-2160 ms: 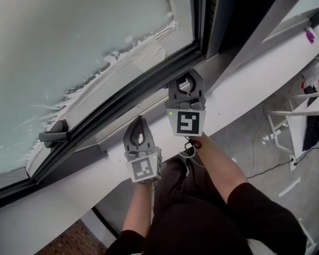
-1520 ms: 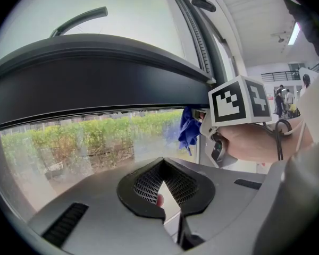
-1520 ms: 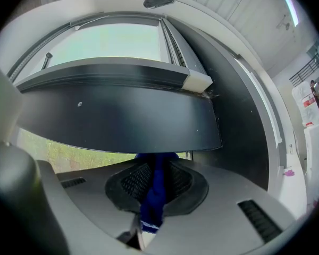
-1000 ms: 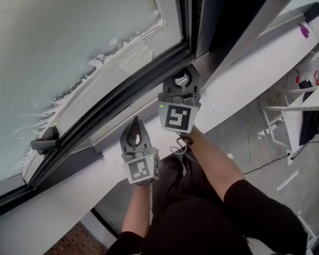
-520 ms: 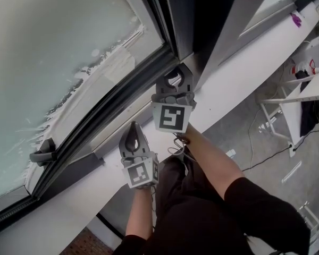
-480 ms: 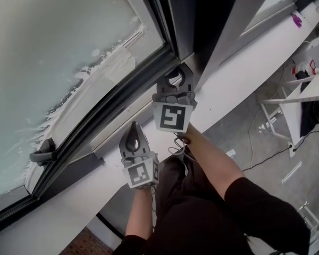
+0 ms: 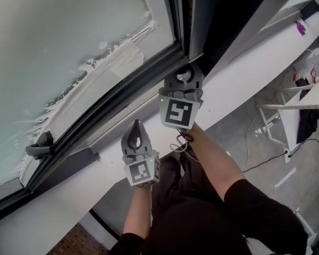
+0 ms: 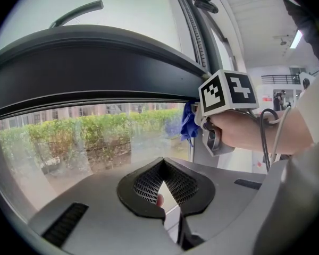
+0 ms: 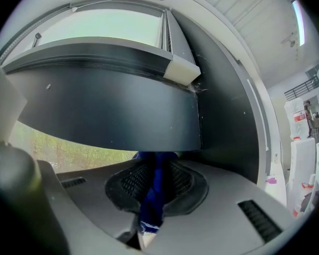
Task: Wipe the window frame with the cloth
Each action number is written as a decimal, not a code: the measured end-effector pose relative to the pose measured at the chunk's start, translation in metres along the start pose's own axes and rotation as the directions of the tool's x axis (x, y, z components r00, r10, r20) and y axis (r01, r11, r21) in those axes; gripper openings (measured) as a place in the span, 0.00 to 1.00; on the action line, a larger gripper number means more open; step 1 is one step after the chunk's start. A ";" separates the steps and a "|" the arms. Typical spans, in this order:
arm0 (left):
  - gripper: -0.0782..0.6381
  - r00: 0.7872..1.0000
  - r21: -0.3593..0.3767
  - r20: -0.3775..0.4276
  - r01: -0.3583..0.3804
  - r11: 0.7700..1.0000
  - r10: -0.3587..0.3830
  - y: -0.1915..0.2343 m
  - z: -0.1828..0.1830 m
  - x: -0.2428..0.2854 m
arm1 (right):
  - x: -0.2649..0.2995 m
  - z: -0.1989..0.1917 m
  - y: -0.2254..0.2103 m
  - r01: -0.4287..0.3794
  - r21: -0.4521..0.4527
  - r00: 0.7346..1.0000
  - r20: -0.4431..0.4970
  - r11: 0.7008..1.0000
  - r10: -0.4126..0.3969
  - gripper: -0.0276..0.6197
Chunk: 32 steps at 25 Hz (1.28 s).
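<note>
at the lower corner of the dark window frame (image 7: 122, 97), the right gripper (image 7: 183, 77) reaches forward on an outstretched forearm, jaws clamped on the blue cloth (image 9: 153, 195). the cloth is bunched into a narrow strip whose top end meets the frame's edge. the left gripper (image 7: 136, 137) hangs lower over the white sill (image 7: 244, 70), jaws together on nothing, and a handle (image 7: 38, 147) juts from the frame well to the left.

A small purple object (image 7: 301, 28) is being borne by the white ledge (image 7: 255, 57). A dark garment (image 7: 308, 124) is being held up by a white rack (image 7: 287, 106). The grey floor (image 7: 255, 138) is being crossed by a black cable (image 7: 268, 161). A hedge (image 8: 69, 127) is being shown through glass.
</note>
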<state>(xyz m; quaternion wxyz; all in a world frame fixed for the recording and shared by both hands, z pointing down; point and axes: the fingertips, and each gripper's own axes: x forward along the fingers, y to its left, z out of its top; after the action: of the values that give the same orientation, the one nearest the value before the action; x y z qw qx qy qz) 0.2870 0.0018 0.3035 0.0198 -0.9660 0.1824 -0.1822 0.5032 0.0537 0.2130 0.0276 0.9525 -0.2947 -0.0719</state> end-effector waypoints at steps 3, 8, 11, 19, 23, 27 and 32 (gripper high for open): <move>0.12 1.000 -0.013 -0.006 -0.013 1.000 0.013 0.002 -0.002 -0.001 | 0.000 0.000 0.001 0.010 -0.010 1.000 0.000 1.000 -0.010 0.09; 0.12 1.000 -0.006 -0.013 -0.022 1.000 0.022 0.003 -0.004 -0.004 | 0.000 -0.001 0.002 0.033 -0.036 0.999 -0.004 0.999 -0.033 0.09; 0.12 1.000 -0.023 -0.008 -0.020 1.000 0.020 0.002 -0.006 -0.006 | -0.001 -0.001 0.002 0.045 -0.057 0.999 -0.001 0.997 -0.045 0.09; 0.12 1.000 -0.040 0.000 -0.016 0.999 0.016 -0.002 -0.011 -0.008 | -0.002 -0.003 0.004 0.077 -0.099 0.997 0.032 0.992 -0.075 0.09; 0.12 1.000 -0.015 -0.018 -0.011 1.000 0.011 0.000 -0.020 -0.011 | -0.003 -0.008 0.007 0.075 -0.118 0.997 0.035 0.990 -0.072 0.09; 0.12 1.000 -0.017 -0.019 -0.012 1.000 0.011 0.004 -0.030 -0.015 | -0.002 -0.013 0.006 0.081 -0.136 0.995 0.061 0.987 -0.073 0.09; 0.12 0.999 -0.045 -0.034 -0.028 0.999 0.027 0.010 -0.042 -0.026 | -0.003 -0.026 0.006 0.094 -0.117 0.995 0.030 0.989 -0.091 0.09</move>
<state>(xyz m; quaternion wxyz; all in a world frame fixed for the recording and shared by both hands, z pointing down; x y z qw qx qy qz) 0.2461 0.0031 0.3323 -0.0027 -0.9604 0.2001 -0.1938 0.5013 0.0504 0.2393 0.0772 0.9608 -0.2457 -0.1021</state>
